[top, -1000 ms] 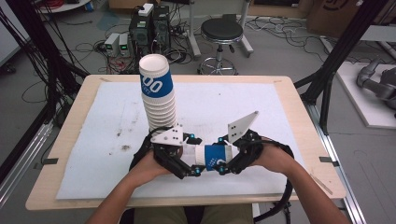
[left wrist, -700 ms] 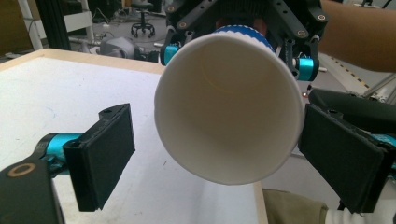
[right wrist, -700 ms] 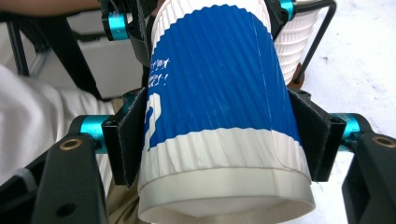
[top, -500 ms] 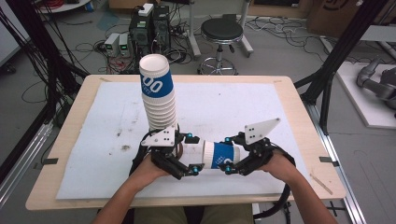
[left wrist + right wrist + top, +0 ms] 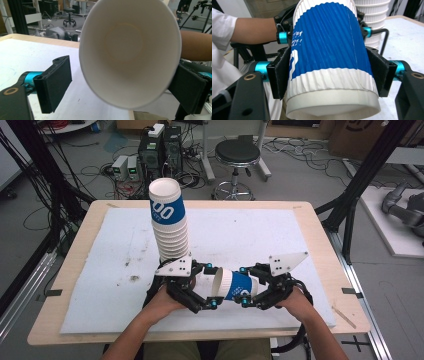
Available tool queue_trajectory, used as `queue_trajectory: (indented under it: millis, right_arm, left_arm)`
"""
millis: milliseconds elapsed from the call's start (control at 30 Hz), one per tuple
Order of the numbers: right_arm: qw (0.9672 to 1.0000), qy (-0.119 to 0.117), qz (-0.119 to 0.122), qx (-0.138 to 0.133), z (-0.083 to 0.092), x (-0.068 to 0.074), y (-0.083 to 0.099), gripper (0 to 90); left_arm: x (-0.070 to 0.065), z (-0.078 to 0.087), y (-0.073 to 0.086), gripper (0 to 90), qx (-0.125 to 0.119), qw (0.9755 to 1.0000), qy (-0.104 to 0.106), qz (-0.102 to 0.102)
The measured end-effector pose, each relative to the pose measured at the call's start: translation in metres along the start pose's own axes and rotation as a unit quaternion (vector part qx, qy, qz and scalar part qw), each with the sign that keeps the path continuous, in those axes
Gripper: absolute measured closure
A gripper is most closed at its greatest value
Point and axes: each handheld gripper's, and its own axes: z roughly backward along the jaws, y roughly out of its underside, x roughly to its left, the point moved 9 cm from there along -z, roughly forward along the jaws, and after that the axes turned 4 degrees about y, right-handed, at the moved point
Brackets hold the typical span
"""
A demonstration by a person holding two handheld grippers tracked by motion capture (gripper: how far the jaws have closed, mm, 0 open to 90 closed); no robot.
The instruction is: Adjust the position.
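A blue and white ribbed paper cup (image 5: 235,287) lies sideways between the two grippers near the table's front edge. My right gripper (image 5: 244,286) is shut on its blue body, with both pads pressed against the sides (image 5: 329,75). The cup's open mouth (image 5: 130,52) faces my left gripper (image 5: 210,286). That gripper's jaws have just been opening and now stand open around the cup's rim, and one pad (image 5: 53,85) is clearly off it. A tall leaning stack of similar cups (image 5: 170,225) rises just behind the left gripper.
A stained white mat (image 5: 280,235) covers the wooden table (image 5: 90,220). A black stool (image 5: 237,155), computer boxes (image 5: 160,145) and cables are on the floor beyond the far edge. Black frame posts stand at both sides.
My right gripper has moved right and slightly down with the cup in it. The left gripper's jaws have spread wider while that hand stayed in place.
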Motion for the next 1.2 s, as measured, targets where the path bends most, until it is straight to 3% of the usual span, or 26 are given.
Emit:
queue_trajectory:
  millis: [167, 200, 267, 600, 700, 733, 867, 1033, 1067, 1167, 1200]
  right_arm:
    - [1.0, -0.004, -0.001, 0.003, -0.003, 0.0, 0.002, 28.8]
    - [1.0, -0.005, -0.004, 0.005, -0.003, 0.001, 0.002, 28.8]
    - [1.0, -0.003, -0.001, 0.008, -0.003, 0.0, 0.003, 29.0]
    - [0.9998, -0.002, -0.002, 0.018, -0.003, 0.001, 0.004, 30.2]
    - [0.9997, 0.006, -0.007, 0.023, -0.003, 0.0, 0.004, 25.5]
    - [0.9995, 0.011, -0.016, 0.026, -0.002, 0.0, 0.003, 20.0]
    - [0.9989, 0.021, -0.012, 0.039, 0.006, -0.001, 0.0, 19.9]
    - [0.9935, 0.041, 0.026, 0.103, 0.01, -0.002, -0.003, 19.9]
    - [0.9914, 0.044, 0.037, 0.118, 0.01, -0.003, -0.005, 19.9]
    - [0.9838, 0.047, 0.065, 0.16, 0.008, -0.002, -0.009, 19.9]
    - [0.9818, 0.045, 0.07, 0.17, 0.007, -0.003, -0.01, 19.9]
  left_arm:
    - [-0.001, 0.001, -0.001, 12.7, 0.005, 0.9999, 0.007, 0.008]
    - [-0.003, 0.002, -0.001, 16.1, 0.007, 0.9998, 0.019, 0.003]
    - [-0.004, 0.002, -0.001, 22.0, 0.013, 0.9997, 0.021, -0.006]
    - [-0.005, 0.003, -0.002, 26.9, 0.032, 0.9993, 0.02, -0.004]
    - [-0.004, 0.004, -0.001, 26.8, 0.043, 0.999, 0.014, -0.003]
    - [-0.002, 0.006, 0.0, 26.8, 0.05, 0.9987, 0.009, 0.001]
    - [-0.001, 0.01, 0.001, 26.8, 0.068, 0.9977, 0.001, 0.004]
    - [0.001, 0.011, 0.001, 26.7, 0.1, 0.9949, -0.009, -0.001]
    - [0.001, 0.01, 0.001, 26.7, 0.121, 0.9925, -0.01, -0.006]
    - [0.0, 0.009, 0.001, 26.6, 0.138, 0.9904, -0.011, -0.011]
    - [0.0, 0.007, 0.0, 26.5, 0.151, 0.9882, -0.011, -0.017]
